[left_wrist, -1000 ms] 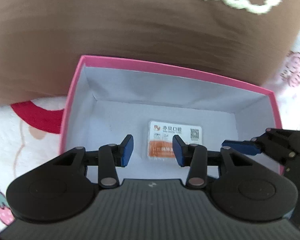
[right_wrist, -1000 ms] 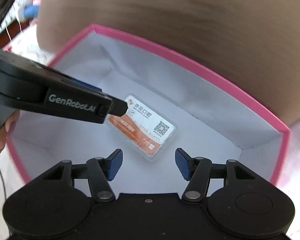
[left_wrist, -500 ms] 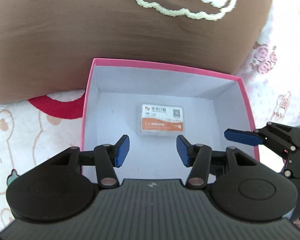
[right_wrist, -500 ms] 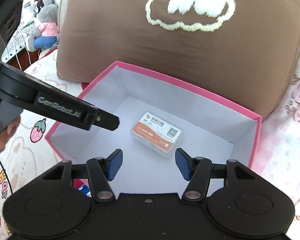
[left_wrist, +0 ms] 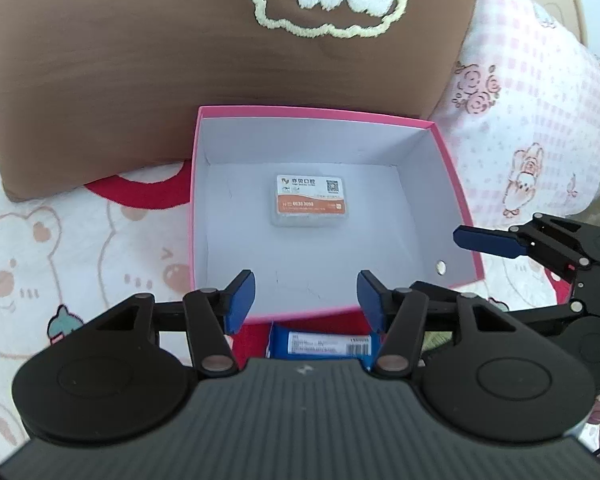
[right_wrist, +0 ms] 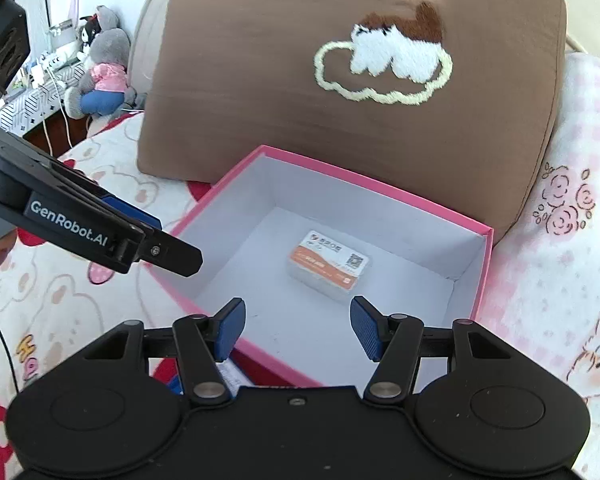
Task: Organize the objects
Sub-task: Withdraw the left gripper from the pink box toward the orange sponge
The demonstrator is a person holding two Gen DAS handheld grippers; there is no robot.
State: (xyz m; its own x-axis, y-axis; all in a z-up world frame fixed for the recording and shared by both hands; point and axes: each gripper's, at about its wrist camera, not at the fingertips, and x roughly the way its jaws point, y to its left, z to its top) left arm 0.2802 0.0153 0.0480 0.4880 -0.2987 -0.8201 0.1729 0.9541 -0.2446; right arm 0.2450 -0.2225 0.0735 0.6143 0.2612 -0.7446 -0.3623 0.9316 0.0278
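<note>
Pink-walled, the box (left_wrist: 452,184) is holding one small plastic case (left_wrist: 311,199), lying flat mid-floor. My left gripper (left_wrist: 306,304) has just been opening, nothing between its pads; my right gripper (right_wrist: 298,330) is hanging open and empty too. A blue packet (left_wrist: 320,345) is waiting outside (just beside the near wall), so I'm judging sorting barely begun.

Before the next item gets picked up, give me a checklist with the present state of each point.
1. Small orange-and-white case lies flat inside the pink box: ok.
2. Left gripper empty, jaws having just been opening: ok.
3. Right gripper open and empty: ok.
4. Box has free floor space around the case: ok.
5. Blue packet lies outside the box, by its near wall: not ok, still to be put away.
6. Other loose items left on the bedspread: cannot tell.
</note>
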